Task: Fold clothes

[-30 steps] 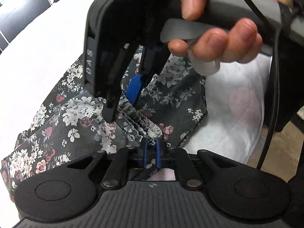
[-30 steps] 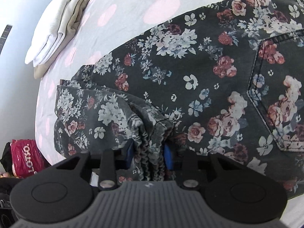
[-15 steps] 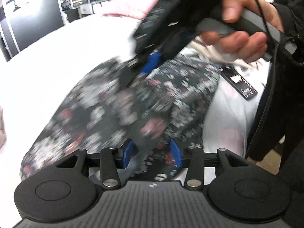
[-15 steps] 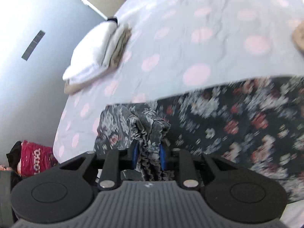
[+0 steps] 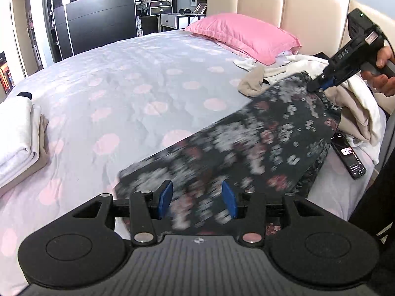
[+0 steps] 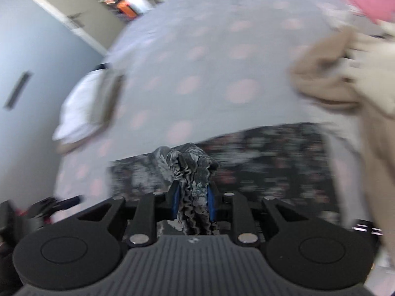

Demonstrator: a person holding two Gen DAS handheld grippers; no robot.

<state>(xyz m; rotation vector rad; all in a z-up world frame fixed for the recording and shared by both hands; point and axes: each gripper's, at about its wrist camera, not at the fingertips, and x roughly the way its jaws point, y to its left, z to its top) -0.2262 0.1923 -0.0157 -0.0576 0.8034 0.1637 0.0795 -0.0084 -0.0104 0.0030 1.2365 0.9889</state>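
- The flowery dark garment [image 5: 259, 148] lies stretched across the near side of the bed [image 5: 138, 93], from your left claw up to your right claw. It looks blurry in both views.
- Your right claw [image 6: 192, 203] is clenched on a bunched, ruffled edge of the garment. In the left view you can see that claw [image 5: 318, 86] pinching the far end, with your hand [image 5: 380, 74] on its handle.
- Your left claw [image 5: 197, 198] is released. Its blue pads [image 5: 165, 196] stand apart and have just been opening. The cloth shows between them, but the pads do not press on it.
- The bed has lots of open room to the left of the garment and behind it.
- A stack of folded clothes [image 5: 19, 135] sits at the left edge of the bed, well apart from the garment.
- A heap of beige and white clothes [image 5: 355, 108] lies at the right edge, touching the far end of the garment.
- A pink pillow [image 5: 242, 34] rests at the headboard [image 5: 296, 7].
- A dark phone [image 5: 348, 155] lies just beside the garment, near the right edge of the bed.
- The garment's near end is hidden behind your left claw.
- The right view is too blurry to show the bed's edge well.
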